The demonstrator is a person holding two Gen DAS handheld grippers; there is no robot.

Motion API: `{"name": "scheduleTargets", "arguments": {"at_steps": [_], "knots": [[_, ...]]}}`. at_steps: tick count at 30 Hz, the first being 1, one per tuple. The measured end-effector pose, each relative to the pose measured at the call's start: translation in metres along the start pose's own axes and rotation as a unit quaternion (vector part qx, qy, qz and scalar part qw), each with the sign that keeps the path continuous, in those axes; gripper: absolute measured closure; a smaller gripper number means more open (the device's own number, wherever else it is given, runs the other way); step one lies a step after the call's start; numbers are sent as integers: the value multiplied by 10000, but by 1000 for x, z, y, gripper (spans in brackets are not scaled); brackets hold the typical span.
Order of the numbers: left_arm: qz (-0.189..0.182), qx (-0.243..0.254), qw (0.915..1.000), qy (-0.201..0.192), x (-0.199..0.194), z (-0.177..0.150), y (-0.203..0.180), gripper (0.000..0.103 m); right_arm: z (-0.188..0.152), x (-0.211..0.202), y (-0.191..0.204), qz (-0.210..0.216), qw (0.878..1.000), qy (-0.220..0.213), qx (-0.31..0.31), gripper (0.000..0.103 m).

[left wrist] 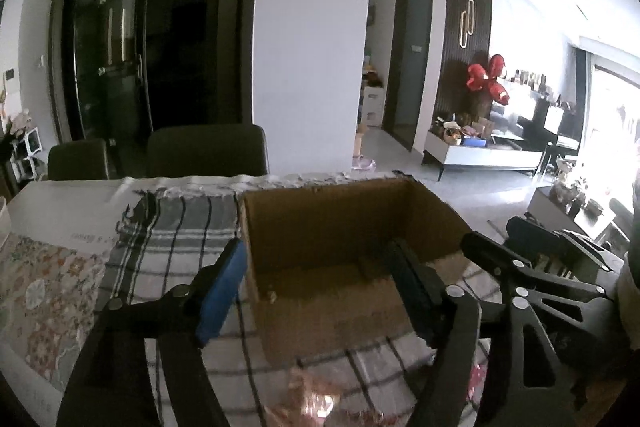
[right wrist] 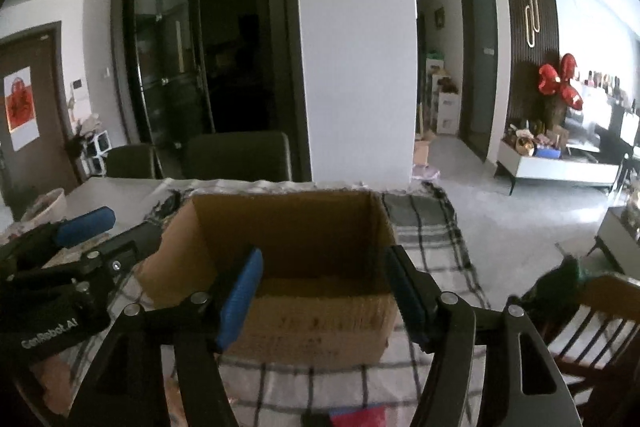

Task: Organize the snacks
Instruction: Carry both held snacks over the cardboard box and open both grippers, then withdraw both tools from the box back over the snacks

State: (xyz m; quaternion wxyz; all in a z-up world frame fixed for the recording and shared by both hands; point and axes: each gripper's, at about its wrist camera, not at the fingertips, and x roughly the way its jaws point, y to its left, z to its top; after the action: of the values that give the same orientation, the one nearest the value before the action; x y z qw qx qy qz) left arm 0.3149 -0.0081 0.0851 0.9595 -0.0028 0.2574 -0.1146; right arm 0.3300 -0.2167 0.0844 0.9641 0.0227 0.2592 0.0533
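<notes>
Snacks (left wrist: 316, 403) lie blurred at the bottom of both frames on the checked cloth (left wrist: 180, 227) before the cardboard box (right wrist: 288, 227), while left claw (left wrist: 316, 291) and right claw (right wrist: 320, 295) hover open and empty, so dip low, pinch one packet squarely.
</notes>
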Motion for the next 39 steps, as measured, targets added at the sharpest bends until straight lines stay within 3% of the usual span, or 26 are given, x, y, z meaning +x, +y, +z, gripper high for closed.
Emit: {"name": "scheduleTargets", "arguments": {"at_steps": [9, 21, 30, 39], "knots": [[255, 139, 9995, -150, -56, -37, -6, 20, -36, -53, 8, -66, 9999, -115, -28, 38], [101, 96, 9999, 74, -105, -91, -17, 20, -78, -112, 8, -250, 9994, -253, 28, 38], [103, 5, 9996, 279, -121, -133, -18, 23, -116, -139, 13, -554, 9980, -305, -14, 38], [33, 267, 9990, 357, -130, -164, -33, 24, -158, -148, 9, -610, 9981, 43, -56, 38]]}}
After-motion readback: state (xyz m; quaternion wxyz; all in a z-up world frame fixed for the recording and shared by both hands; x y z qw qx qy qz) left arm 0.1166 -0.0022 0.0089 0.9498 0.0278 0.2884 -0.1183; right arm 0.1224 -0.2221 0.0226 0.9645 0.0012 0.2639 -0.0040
